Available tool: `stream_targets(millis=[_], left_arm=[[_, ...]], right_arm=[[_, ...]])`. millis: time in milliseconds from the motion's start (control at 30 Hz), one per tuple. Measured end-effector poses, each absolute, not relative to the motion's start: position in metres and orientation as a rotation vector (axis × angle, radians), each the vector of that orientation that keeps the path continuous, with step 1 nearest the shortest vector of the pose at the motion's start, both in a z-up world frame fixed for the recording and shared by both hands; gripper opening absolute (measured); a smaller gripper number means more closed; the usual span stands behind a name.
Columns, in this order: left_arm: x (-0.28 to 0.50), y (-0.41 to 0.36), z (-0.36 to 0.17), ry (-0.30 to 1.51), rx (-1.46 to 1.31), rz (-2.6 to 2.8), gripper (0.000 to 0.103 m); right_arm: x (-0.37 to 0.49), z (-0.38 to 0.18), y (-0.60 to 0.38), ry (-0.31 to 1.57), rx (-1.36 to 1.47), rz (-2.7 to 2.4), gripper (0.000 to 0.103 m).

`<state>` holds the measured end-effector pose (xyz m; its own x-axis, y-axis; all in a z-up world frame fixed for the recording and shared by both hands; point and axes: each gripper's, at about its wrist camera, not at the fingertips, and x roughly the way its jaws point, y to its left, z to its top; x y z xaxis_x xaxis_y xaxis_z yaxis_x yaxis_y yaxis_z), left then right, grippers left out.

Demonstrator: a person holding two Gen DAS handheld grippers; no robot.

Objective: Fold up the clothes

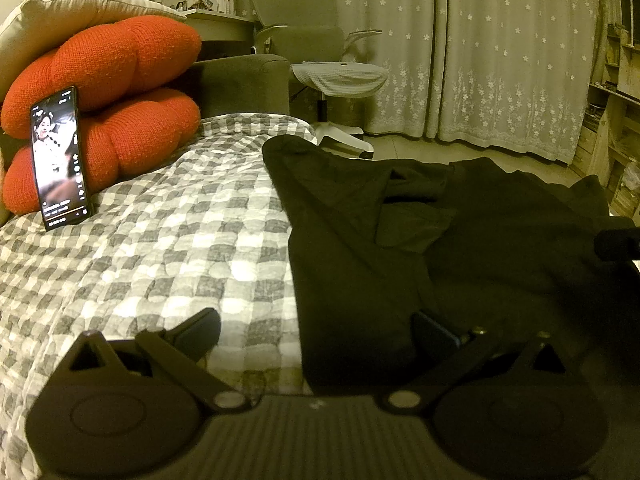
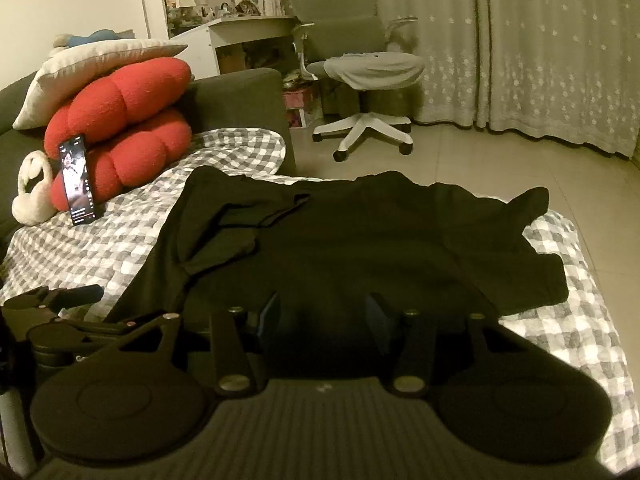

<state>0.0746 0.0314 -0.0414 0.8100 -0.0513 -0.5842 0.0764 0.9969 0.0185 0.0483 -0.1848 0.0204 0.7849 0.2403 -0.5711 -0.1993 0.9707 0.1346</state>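
A black garment lies spread on a grey-and-white checked blanket, its upper left part creased and folded over. My left gripper is open wide at the garment's near left edge. One finger is over the blanket and the other over the black cloth. In the right wrist view the same garment stretches across the blanket. My right gripper hovers at the near hem with its jaws about half apart. Dark cloth lies below the gap and nothing is pinched. A finger of the left gripper shows at the lower left.
A phone with a lit screen leans on red cushions at the back left, under a pale pillow. White earmuffs lie beside them. Beyond the sofa arm are an office chair, a desk, curtains and tiled floor.
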Motion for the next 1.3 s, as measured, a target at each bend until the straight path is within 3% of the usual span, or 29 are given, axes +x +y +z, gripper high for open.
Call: stream_targets(millis=[1300], left_arm=[[0.0742, 0.0311, -0.0412, 0.623, 0.042, -0.068, 0.103]], right_arm=[[0.0446, 0.0261, -0.1914, 0.597, 0.084, 0.248, 0.053]])
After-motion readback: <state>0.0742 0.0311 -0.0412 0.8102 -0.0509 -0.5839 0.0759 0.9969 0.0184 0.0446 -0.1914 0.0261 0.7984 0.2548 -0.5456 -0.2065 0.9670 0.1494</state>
